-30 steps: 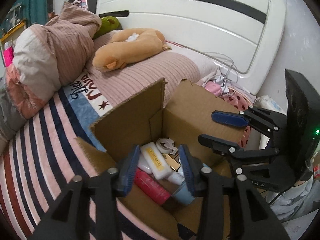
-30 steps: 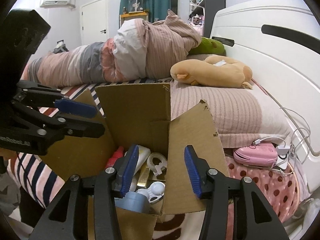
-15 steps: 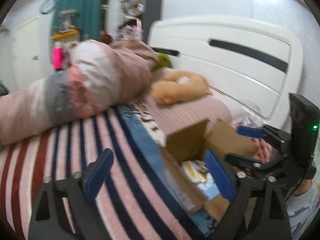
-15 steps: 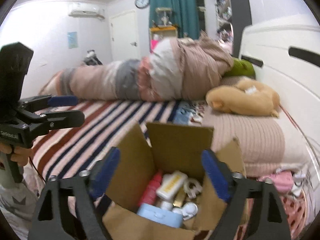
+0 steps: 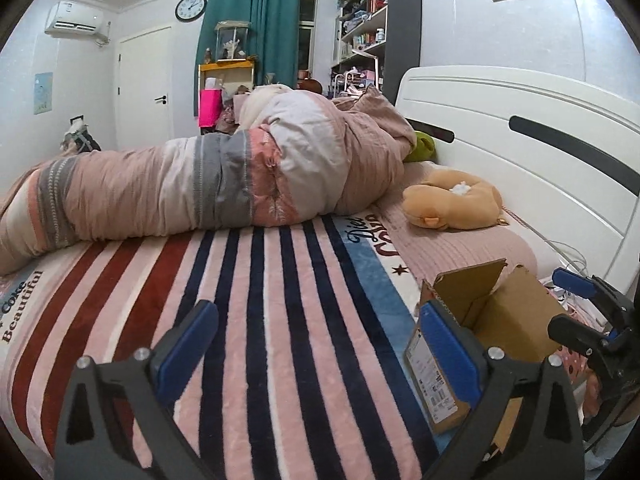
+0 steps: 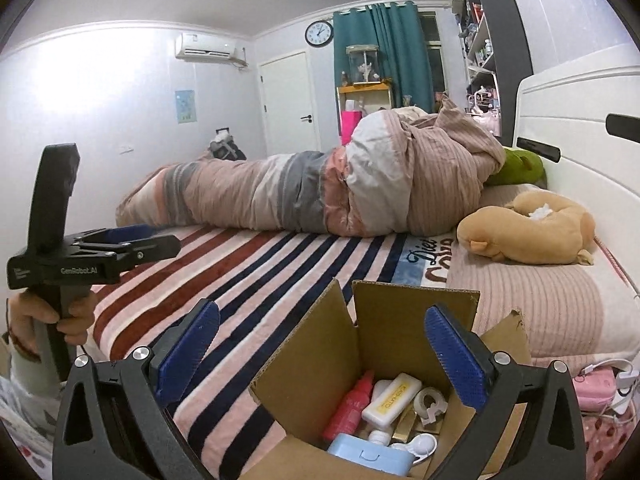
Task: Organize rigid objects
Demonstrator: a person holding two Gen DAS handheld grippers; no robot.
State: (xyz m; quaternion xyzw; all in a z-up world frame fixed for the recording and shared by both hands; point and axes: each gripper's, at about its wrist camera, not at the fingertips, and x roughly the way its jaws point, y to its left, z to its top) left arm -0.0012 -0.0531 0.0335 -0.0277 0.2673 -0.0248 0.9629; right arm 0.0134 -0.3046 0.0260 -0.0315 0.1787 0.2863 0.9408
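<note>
An open cardboard box [image 6: 384, 336] stands on the striped bed near its front right edge; it also shows in the left wrist view [image 5: 504, 312]. Inside lie a red bottle [image 6: 350, 406], a white bottle with a yellow label [image 6: 392, 400], a tape dispenser [image 6: 430, 404], a light blue case [image 6: 370, 454] and a white round piece [image 6: 418, 446]. My right gripper [image 6: 322, 344] is open and empty, above the box's near side. My left gripper [image 5: 318, 340] is open and empty over the striped blanket, left of the box; it also shows in the right wrist view [image 6: 132, 240].
A rolled pink and grey quilt [image 5: 208, 188] lies across the far side of the bed. A tan plush toy [image 5: 452, 204] rests on the pink pillow [image 6: 532, 300]. The white headboard [image 5: 520, 136] stands at the right. Cables and a pink device [image 6: 592, 384] lie beside the bed.
Both grippers have opened wide and pulled back and up from the box. The left one has swung left, over the striped blanket.
</note>
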